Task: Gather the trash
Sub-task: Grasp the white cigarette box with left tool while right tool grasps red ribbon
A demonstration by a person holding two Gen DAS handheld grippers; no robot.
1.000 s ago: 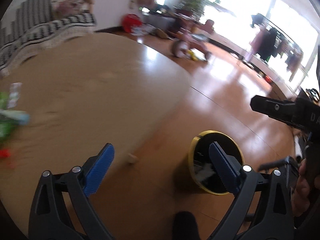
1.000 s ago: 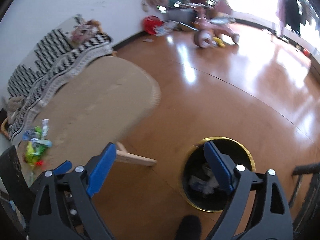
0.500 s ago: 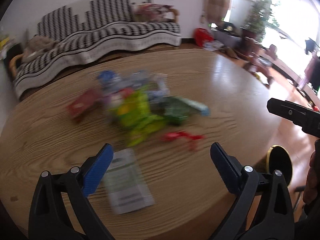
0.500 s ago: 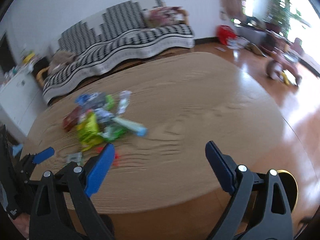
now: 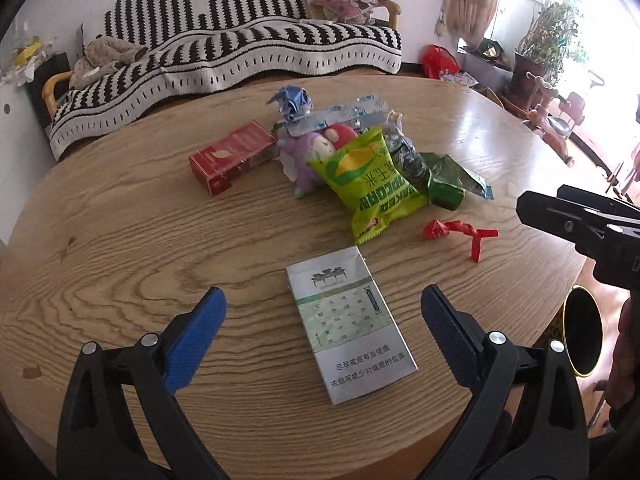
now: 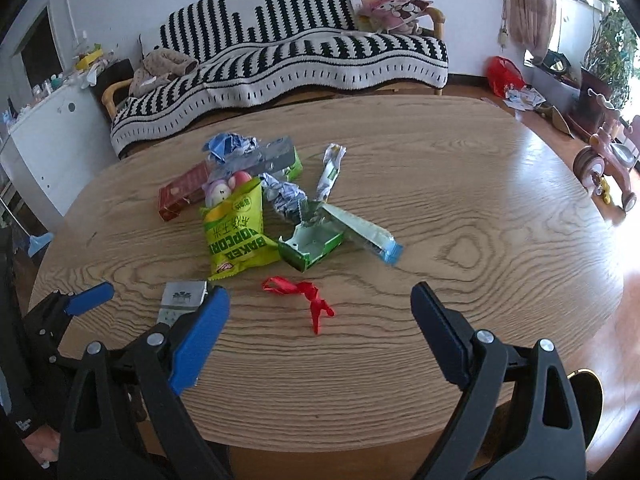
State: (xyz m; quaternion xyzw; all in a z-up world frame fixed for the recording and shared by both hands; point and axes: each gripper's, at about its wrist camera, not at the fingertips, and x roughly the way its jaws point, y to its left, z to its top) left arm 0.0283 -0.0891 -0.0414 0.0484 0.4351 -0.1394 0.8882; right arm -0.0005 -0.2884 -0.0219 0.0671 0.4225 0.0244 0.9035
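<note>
Trash lies in a heap on the oval wooden table (image 5: pixel 120 240): a green popcorn bag (image 5: pixel 370 184) (image 6: pixel 236 236), a red box (image 5: pixel 232 156) (image 6: pixel 182 192), a torn green carton (image 6: pixel 312 242), a red ribbon (image 5: pixel 460 234) (image 6: pixel 304 294), crumpled foil and blue wrappers. A flat silver-green cigarette pack (image 5: pixel 348 324) (image 6: pixel 182 298) lies nearest. My left gripper (image 5: pixel 322 330) hovers open straddling that pack. My right gripper (image 6: pixel 318 340) is open just before the ribbon, holding nothing. A gold-rimmed black bin (image 5: pixel 580 330) (image 6: pixel 588 396) stands on the floor at the table's right edge.
A sofa with a striped black-and-white throw (image 6: pixel 280 52) runs behind the table. A white cabinet (image 6: pixel 48 128) stands at the left. A pink tricycle (image 6: pixel 608 160), a red bag (image 6: pixel 504 74) and plants sit on the wooden floor to the right.
Both grippers have swung from above the bin on the floor back over the table and now face the trash heap. Both stay open and empty.
</note>
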